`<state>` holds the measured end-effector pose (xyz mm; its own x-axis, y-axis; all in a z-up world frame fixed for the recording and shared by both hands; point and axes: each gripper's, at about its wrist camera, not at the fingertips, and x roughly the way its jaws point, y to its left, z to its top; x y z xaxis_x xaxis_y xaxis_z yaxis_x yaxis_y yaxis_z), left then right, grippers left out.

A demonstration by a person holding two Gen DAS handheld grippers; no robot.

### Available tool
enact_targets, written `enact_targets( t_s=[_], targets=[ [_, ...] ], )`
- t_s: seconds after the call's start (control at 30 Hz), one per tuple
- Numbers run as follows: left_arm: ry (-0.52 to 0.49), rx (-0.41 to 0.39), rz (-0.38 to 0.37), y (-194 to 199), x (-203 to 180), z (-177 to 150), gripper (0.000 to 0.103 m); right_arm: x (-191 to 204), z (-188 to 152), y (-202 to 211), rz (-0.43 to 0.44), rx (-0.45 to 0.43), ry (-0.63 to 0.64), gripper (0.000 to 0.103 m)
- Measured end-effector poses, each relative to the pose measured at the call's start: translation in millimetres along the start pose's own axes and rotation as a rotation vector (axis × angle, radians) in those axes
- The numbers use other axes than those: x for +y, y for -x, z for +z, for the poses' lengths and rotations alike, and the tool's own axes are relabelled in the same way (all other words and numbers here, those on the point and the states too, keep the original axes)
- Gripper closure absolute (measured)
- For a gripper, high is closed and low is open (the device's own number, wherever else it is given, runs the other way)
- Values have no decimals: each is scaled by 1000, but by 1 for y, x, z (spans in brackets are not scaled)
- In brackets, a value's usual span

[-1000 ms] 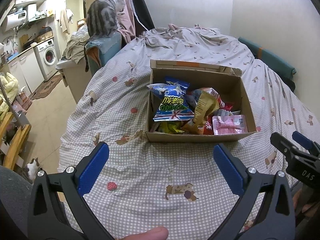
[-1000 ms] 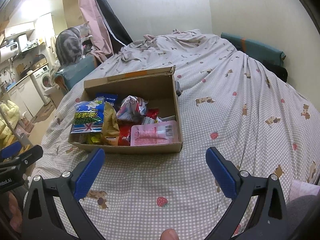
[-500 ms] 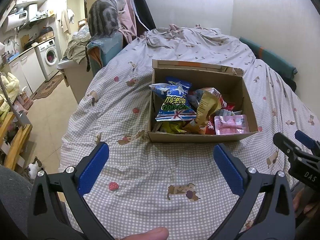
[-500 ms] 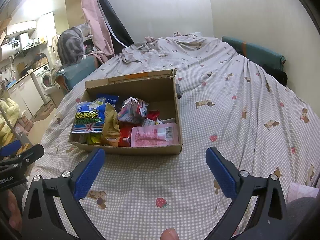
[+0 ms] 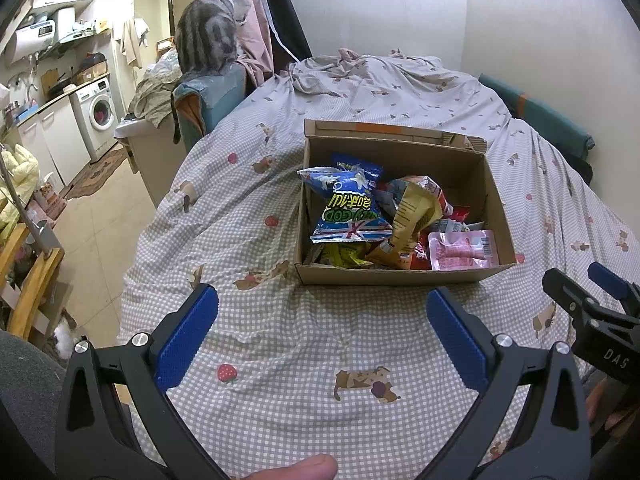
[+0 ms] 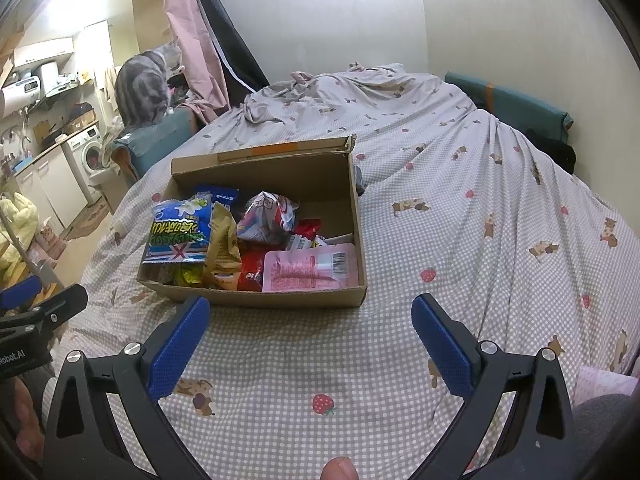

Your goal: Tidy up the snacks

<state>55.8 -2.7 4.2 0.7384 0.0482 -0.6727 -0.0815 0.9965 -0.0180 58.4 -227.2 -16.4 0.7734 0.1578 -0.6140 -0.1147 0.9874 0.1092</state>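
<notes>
Checked bedding printed with bears and strawberries covers the bed (image 5: 280,360), and a cardboard box (image 5: 400,274) sits on it at twelve o'clock from both grippers. Snacks fill the box: a blue chip bag (image 5: 348,208) at its nine o'clock side, a tan bag (image 5: 412,216) in the middle, a pink packet (image 5: 464,248) at four o'clock. Left gripper (image 5: 322,312) and right gripper (image 6: 310,318) hover near the box's front wall, jaws wide, holding nothing. A grey tabby cat (image 5: 208,40) sits at ten o'clock.
</notes>
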Motion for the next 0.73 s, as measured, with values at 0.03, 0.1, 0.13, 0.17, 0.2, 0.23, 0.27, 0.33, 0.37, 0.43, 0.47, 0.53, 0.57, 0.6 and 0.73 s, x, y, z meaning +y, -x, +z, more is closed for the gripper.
enact_targets(
  t_s=[0.03, 0.1, 0.13, 0.17, 0.2, 0.23, 0.27, 0.33, 0.37, 0.43, 0.47, 0.53, 0.57, 0.6, 0.73],
  targets=[
    [-1, -1, 1, 0, 0, 0, 0, 0, 0, 0, 1, 0, -1, 0],
    [-2, 0, 1, 0, 0, 0, 0, 0, 0, 0, -1, 0, 0, 0],
    [-2, 0, 1, 0, 0, 0, 0, 0, 0, 0, 0, 1, -1, 0],
    [-1, -1, 1, 0, 0, 0, 0, 0, 0, 0, 1, 1, -1, 0],
    [-1, -1, 1, 0, 0, 0, 0, 0, 0, 0, 1, 1, -1, 0],
    [0, -1, 1, 0, 0, 0, 0, 0, 0, 0, 0, 0, 0, 0],
    [0, -1, 1, 0, 0, 0, 0, 0, 0, 0, 0, 0, 1, 0],
    [1, 1, 1, 0, 0, 0, 0, 1, 0, 0, 1, 0, 2, 0],
    [1, 2, 0, -1, 0, 0, 0, 1, 0, 0, 0, 0, 2, 0],
    [0, 3, 1, -1, 0, -1, 0, 1, 0, 0, 0, -1, 2, 0],
    [0, 2, 1, -1, 0, 0, 0, 1, 0, 0, 0, -1, 1, 0],
    [1, 1, 2, -1, 0, 0, 0, 1, 0, 0, 1, 0, 1, 0],
    [1, 1, 4, -1, 0, -1, 0, 1, 0, 0, -1, 1, 2, 0],
    [1, 2, 3, -1, 0, -1, 0, 1, 0, 0, 0, 0, 1, 0],
    [11, 4, -17, -1, 1, -3, 0, 1, 0, 1, 5, -5, 0, 0]
  ],
)
